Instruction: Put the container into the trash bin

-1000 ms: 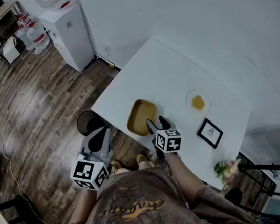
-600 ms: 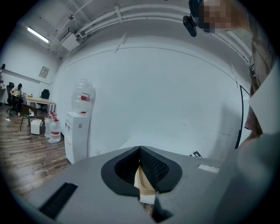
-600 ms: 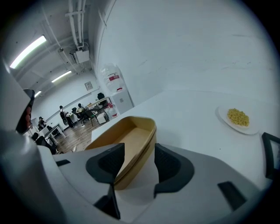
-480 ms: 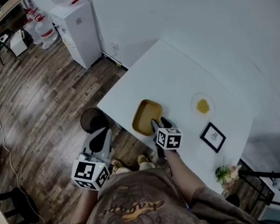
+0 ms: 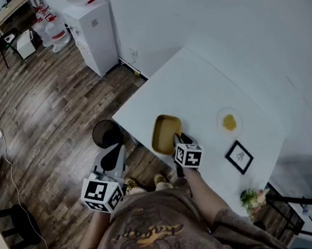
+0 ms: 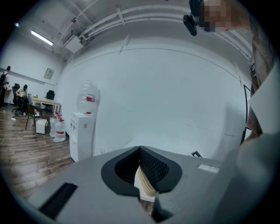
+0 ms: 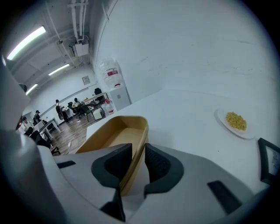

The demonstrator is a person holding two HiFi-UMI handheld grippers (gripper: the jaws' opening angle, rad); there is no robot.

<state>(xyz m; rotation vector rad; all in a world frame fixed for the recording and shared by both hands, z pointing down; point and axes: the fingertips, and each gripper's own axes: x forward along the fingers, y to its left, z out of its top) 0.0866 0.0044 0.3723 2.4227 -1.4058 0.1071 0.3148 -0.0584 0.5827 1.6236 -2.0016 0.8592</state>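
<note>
The container (image 5: 166,132), a shallow tan tray with nothing in it, lies on the white table (image 5: 196,81) near the edge closest to the person. The right gripper (image 5: 179,141) is at the container's near end, tilted down. Its jaws straddle the container's wall, one pad inside and one outside, and they are closing on it. In the right gripper view the wall runs up between the two pads, and a thin strip of table still shows beside the outer pad, so the grip is not yet tight.

Left of the container, on the wood floor just off the table's corner, stands the dark round bin (image 5: 106,133). The left gripper (image 5: 114,153) hangs over the floor left of the container and near the bin, apart from both. Its jaws are together at the tips with nothing between them, and the container's edge shows past them in the left gripper view.

Right of the container, well apart, is a small plate (image 5: 229,122) with yellow food. A black frame (image 5: 239,156) lies right of the container and nearer the person. Far behind the container, against the wall, stands a white water dispenser (image 5: 94,34).
</note>
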